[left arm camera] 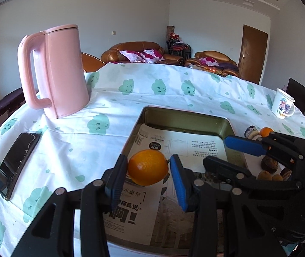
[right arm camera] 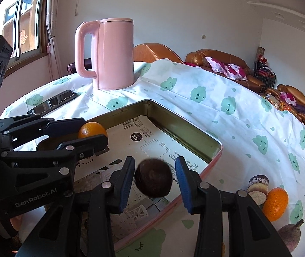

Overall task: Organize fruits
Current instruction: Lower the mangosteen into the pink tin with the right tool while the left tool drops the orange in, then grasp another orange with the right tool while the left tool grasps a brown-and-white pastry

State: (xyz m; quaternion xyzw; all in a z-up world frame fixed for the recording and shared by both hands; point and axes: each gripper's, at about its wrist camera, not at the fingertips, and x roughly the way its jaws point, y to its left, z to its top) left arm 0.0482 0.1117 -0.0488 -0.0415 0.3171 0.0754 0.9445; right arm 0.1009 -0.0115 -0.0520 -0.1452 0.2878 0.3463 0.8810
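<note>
Left wrist view: the left gripper (left arm camera: 148,171) has its narrow fingers (left arm camera: 179,180) closed on one orange (left arm camera: 147,167) over the tray (left arm camera: 186,115) near its left wall; released high, it could roll across the paper liner. Right wrist view: the right gripper (right arm camera: 155,178) stands open around one dark round fruit (right arm camera: 153,177), which could bounce. One more orange (right arm camera: 274,203) waits near the desk's right edge.
</note>
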